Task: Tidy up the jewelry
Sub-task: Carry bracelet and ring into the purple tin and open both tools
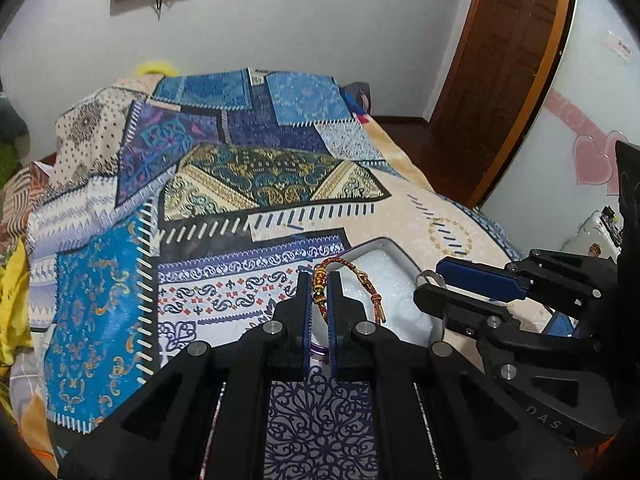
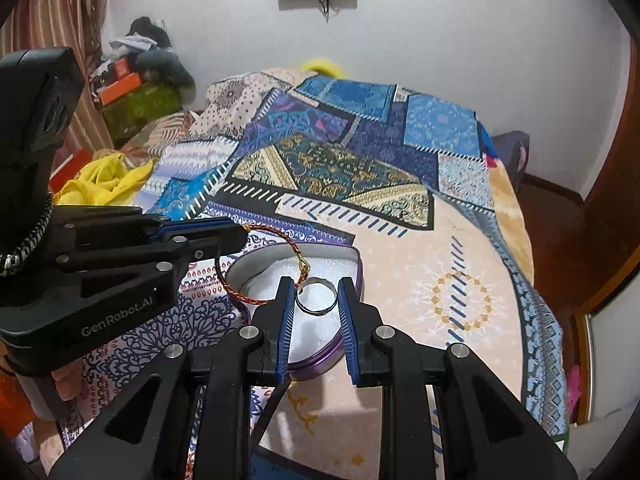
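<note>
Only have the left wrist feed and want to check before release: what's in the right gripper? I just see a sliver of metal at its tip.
Observer: A silver ring, pinched between the right gripper's pads.
Operator: Is it lined up with the tin?
Observer: In the right wrist view the ring shows against the white lining of the tin. I can't tell how high above it.
Operator: And how does my bracelet hang?
Observer: The bracelet dangles from the shut left gripper. The bottom of its loop crosses the tin's left rim, so it is partly outside.
</note>
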`<action>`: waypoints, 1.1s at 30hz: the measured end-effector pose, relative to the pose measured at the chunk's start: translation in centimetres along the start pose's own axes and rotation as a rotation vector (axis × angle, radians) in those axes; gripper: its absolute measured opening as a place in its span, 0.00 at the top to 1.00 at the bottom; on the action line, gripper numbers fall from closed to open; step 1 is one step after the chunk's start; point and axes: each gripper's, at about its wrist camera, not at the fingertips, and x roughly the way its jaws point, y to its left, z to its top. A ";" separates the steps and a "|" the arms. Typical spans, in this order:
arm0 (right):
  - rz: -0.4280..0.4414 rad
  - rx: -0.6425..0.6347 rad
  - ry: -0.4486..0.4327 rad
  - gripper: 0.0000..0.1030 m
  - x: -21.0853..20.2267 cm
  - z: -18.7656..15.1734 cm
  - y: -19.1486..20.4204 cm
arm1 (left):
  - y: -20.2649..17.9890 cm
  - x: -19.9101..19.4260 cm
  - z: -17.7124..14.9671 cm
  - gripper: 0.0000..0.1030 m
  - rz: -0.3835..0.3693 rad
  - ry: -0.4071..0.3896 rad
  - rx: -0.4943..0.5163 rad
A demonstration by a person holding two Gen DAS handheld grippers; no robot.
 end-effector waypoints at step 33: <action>-0.013 0.017 -0.004 0.76 -3.8 0.1 0.4 | -1.8 -5.9 -0.2 0.79 0.038 -0.048 0.053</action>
